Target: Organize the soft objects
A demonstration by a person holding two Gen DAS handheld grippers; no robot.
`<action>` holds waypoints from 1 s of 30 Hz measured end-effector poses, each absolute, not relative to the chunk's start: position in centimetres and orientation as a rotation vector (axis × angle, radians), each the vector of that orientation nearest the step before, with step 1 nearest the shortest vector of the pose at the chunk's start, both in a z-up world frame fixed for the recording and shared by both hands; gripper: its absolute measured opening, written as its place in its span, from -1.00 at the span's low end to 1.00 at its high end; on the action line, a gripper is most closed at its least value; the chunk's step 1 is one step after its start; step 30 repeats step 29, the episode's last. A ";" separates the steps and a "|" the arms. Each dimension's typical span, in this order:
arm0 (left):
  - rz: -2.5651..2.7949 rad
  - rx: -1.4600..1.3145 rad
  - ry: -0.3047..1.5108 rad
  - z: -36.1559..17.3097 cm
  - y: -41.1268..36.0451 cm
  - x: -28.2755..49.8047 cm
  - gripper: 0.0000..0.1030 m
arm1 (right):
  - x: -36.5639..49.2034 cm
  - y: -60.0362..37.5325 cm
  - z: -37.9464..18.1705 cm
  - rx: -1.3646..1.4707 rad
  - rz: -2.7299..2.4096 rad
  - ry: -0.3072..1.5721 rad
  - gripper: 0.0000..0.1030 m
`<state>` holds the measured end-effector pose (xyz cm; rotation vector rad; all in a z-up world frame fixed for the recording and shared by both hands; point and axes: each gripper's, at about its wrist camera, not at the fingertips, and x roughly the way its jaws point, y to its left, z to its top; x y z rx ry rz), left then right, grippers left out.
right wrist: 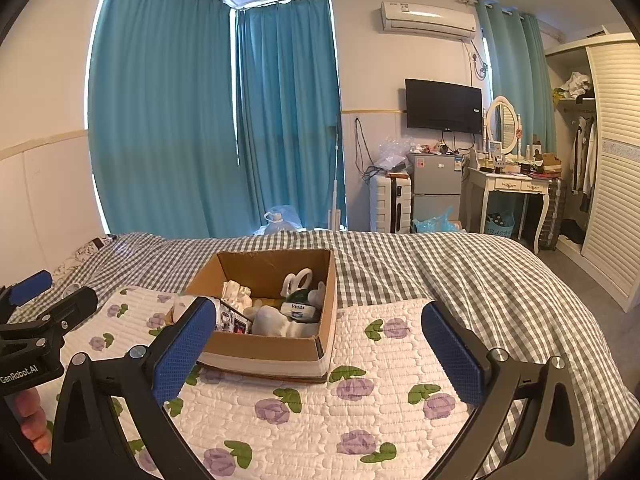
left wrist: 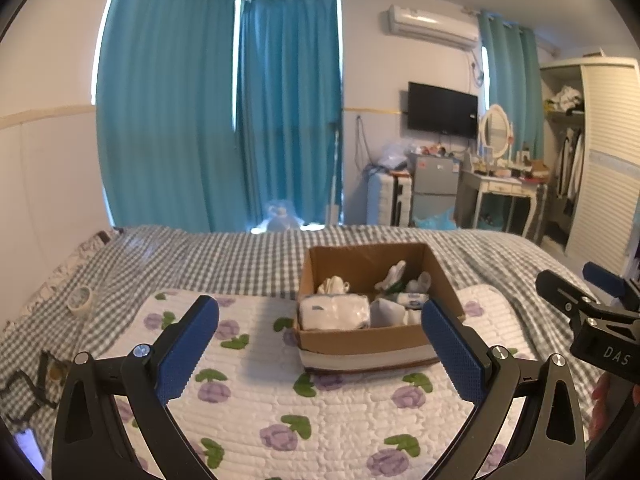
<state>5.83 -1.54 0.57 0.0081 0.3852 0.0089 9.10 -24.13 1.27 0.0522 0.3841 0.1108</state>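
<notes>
A brown box (right wrist: 272,354) full of soft things sits on a flowery quilt (right wrist: 360,420).

The soft things inside the box are bunched up and hard to tell apart: white socks (right wrist: 238,294), a white fuzzy lump (right wrist: 280,322), a small tissue pack (right wrist: 298,309), and a big white pack (left wrist: 334,312) by the box's near wall. The box wall hides their bottoms. The left gripper (left wrist: 320,344) hangs just in front of the box, fingers wide apart, holding nothing. The right gripper (right wrist: 320,346) hangs in front of the box too, fingers wide apart and bare. A tape roll (left wrist: 81,299) lies far left of the box.
</notes>
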 end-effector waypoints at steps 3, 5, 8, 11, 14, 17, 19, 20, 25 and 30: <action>0.011 0.009 0.383 0.6 -1.6 5.9 1.00 | 9.1 -24.1 1.3 0.052 0.110 0.384 1.00; 0.012 0.010 0.382 0.6 -1.5 5.9 1.00 | 9.1 -24.1 1.2 0.052 0.111 0.386 1.00; 0.008 0.006 0.383 0.5 -1.4 6.0 1.00 | 9.1 -24.0 1.3 0.053 0.111 0.386 1.00; 0.004 0.006 0.384 0.5 -1.3 6.0 1.00 | 9.1 -23.9 1.2 0.051 0.112 0.387 1.00; 0.006 0.012 0.381 0.6 -1.4 5.9 1.00 | 9.2 -23.9 1.2 0.051 0.113 0.388 1.00; 0.004 0.012 0.382 0.6 -1.4 5.9 1.00 | 9.2 -23.9 1.2 0.052 0.113 0.387 1.00; 0.007 0.012 0.381 0.6 -1.5 5.9 1.00 | 9.2 -23.9 1.1 0.052 0.112 0.388 1.00; 0.007 0.011 0.381 0.6 -1.5 5.9 1.00 | 9.2 -23.8 1.1 0.051 0.112 0.388 1.00; 0.003 0.002 0.386 0.6 -1.4 5.9 1.00 | 9.2 -23.8 1.1 0.049 0.114 0.391 1.00; 0.002 0.001 0.385 0.6 -1.3 5.7 1.00 | 9.2 -23.7 0.9 0.049 0.114 0.392 1.00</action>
